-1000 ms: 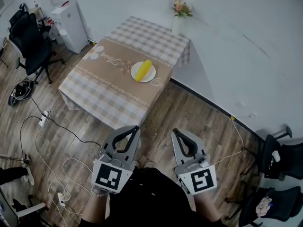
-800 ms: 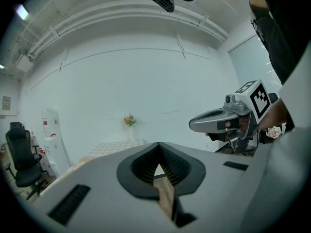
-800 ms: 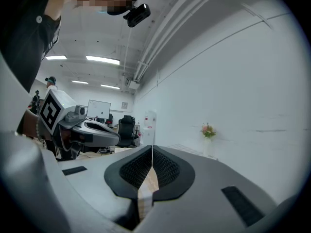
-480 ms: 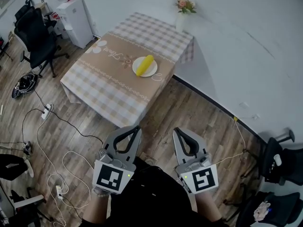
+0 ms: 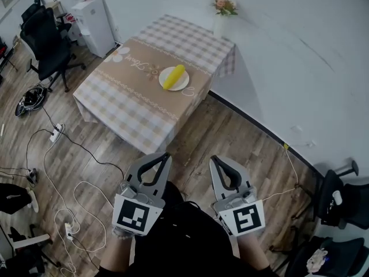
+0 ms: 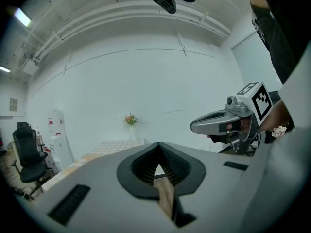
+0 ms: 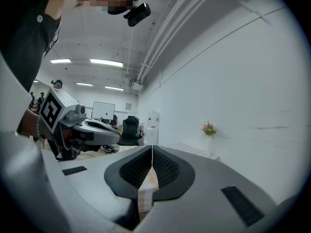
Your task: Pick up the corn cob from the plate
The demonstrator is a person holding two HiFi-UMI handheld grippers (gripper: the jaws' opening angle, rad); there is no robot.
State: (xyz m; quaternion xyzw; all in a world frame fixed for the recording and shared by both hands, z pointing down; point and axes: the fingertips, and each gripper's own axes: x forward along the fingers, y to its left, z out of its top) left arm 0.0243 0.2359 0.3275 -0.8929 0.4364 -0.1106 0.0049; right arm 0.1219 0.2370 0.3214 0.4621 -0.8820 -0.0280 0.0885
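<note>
A yellow corn cob (image 5: 173, 77) lies on a white plate (image 5: 165, 83) on a low table with a checked cloth (image 5: 138, 97), far ahead in the head view. My left gripper (image 5: 165, 154) and right gripper (image 5: 213, 158) are held side by side near my body, well short of the table, over the wooden floor. Both have their jaws pressed together with nothing between them. In the left gripper view the table (image 6: 114, 146) shows far off; the corn is not visible there.
A vase of flowers (image 5: 223, 6) stands at the table's far corner by the white wall. Office chairs (image 5: 47, 42) and a water dispenser (image 5: 94, 15) are at the left. Cables and power strips (image 5: 56, 133) lie on the floor to my left. More chairs (image 5: 340, 195) stand at the right.
The table with the plate has shifted slightly in the head view as I move forward. Both grippers keep their pose, jaws unchanged.
</note>
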